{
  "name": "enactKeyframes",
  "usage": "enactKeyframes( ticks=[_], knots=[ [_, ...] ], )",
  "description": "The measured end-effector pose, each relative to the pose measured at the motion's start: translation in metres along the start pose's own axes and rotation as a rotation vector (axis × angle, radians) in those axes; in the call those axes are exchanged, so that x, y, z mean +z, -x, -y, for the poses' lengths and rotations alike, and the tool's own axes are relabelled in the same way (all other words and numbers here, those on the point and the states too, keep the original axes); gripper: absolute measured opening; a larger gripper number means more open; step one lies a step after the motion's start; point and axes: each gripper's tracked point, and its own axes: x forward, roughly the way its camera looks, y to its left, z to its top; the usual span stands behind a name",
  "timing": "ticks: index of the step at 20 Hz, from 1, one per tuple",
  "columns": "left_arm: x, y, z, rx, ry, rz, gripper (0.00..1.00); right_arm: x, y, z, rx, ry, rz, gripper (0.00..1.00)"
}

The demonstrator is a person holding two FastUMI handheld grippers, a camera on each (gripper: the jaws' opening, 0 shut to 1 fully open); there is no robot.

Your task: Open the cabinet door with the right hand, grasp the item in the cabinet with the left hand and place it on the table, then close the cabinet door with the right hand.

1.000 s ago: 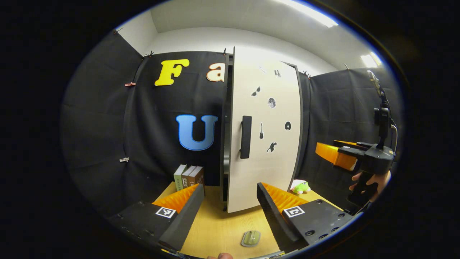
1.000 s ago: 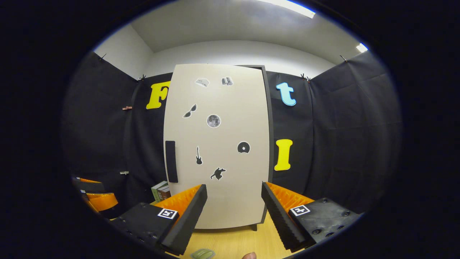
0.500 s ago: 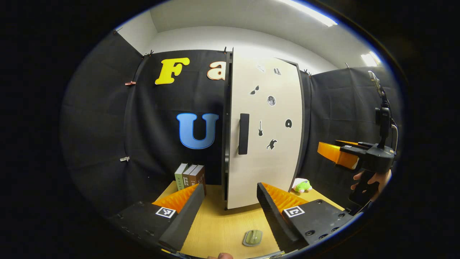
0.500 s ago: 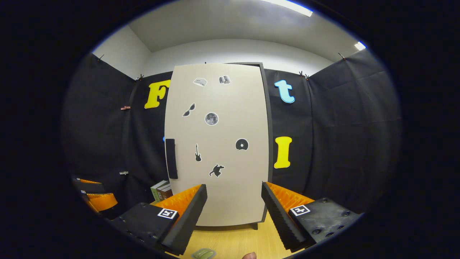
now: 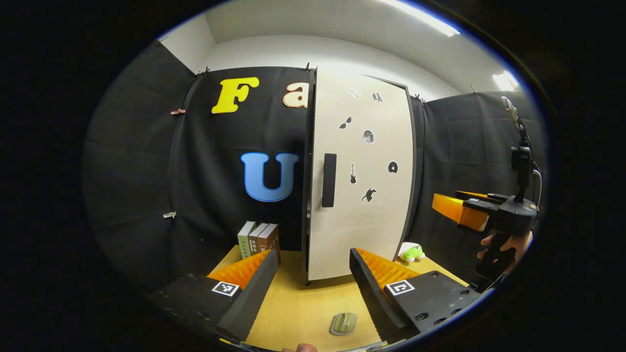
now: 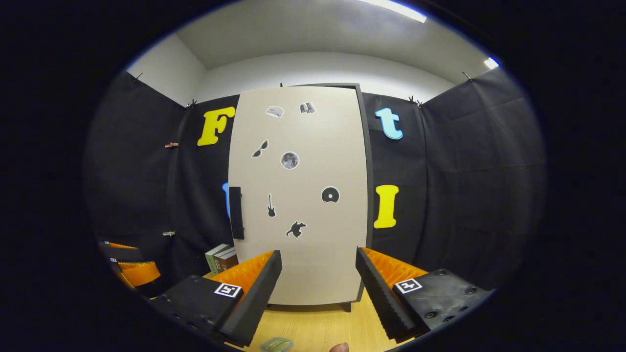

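The tall cabinet's cream door (image 5: 376, 220) with a black handle (image 5: 329, 180) lies against or almost against the dark cabinet body; I cannot tell if a slit remains. A small olive-green item (image 5: 343, 323) lies on the wooden table (image 5: 293, 308) between my left gripper's fingers. My left gripper (image 5: 313, 274) stands open and empty, short of the door. In the right gripper view the door (image 6: 303, 132) and its handle (image 6: 236, 212) face me. My right gripper (image 6: 318, 264) is open, touching nothing. It also appears at the far right (image 5: 469, 210), held by a hand (image 5: 503, 244).
Three upright books (image 5: 257, 238) stand left of the cabinet, against the black cloth wall. A green plush toy (image 5: 411, 253) lies on the table at the cabinet's right foot. My left gripper (image 6: 129, 266) appears low at the left in the right gripper view.
The door has swung back toward the cabinet, and the dark gap at its handle edge has narrowed to almost nothing. Both grippers have barely moved and stay open.
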Motion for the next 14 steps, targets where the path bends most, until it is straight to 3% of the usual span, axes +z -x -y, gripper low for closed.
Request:
enactKeyframes(
  ticks=[14],
  knots=[
    [-0.0030,0.0035,0.0090,-0.011,-0.006,-0.001,0.93,0.0018,0.0099,0.0081,-0.013,-0.003,0.003,0.97]
  ],
)
